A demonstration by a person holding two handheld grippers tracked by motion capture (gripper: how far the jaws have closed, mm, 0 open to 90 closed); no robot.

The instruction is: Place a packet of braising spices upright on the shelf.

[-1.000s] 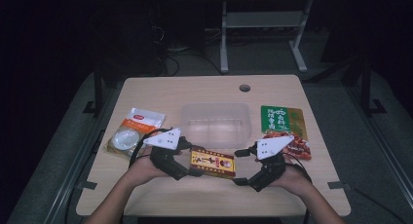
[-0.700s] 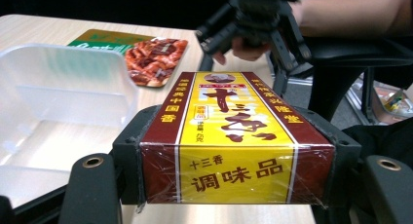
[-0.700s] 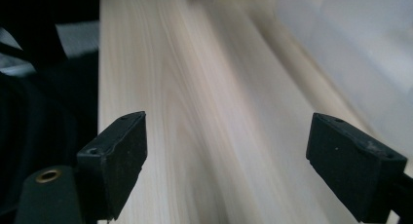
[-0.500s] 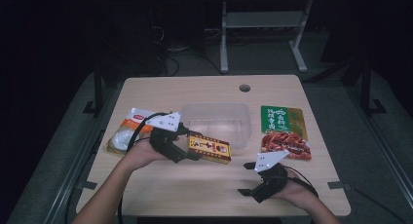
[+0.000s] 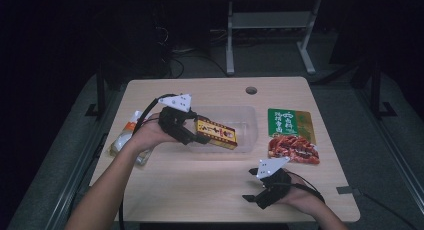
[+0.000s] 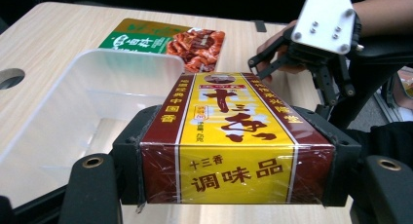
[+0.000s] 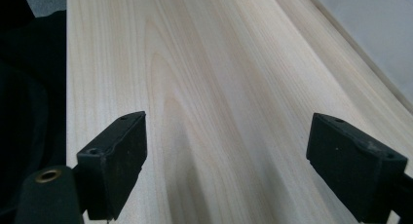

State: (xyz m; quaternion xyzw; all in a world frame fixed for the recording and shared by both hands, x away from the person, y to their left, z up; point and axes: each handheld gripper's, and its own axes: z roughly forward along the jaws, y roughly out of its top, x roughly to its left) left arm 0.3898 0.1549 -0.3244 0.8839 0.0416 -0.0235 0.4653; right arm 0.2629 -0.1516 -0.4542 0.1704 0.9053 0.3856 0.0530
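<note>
A yellow and dark red box of seasoning [image 5: 220, 133] hangs over the front left part of a clear plastic tub [image 5: 240, 116]. My left gripper [image 5: 199, 135] is shut on the box's near end. In the left gripper view the box [image 6: 229, 151] is clamped between both jaws, with the tub [image 6: 92, 97] just beyond it on the left. My right gripper [image 5: 253, 197] sits low near the table's front edge, open. Its jaws stand wide apart over bare wood [image 7: 204, 87], nothing between them.
A green and red snack packet [image 5: 292, 135] lies flat to the right of the tub. Another packet [image 5: 125, 140] lies at the table's left side, partly under my left hand. The wooden table [image 5: 200, 190] has a cable hole [image 5: 251, 90] at the back.
The right gripper has left the box and drawn back to the front edge. The left gripper has carried the box away from the front, up over the tub.
</note>
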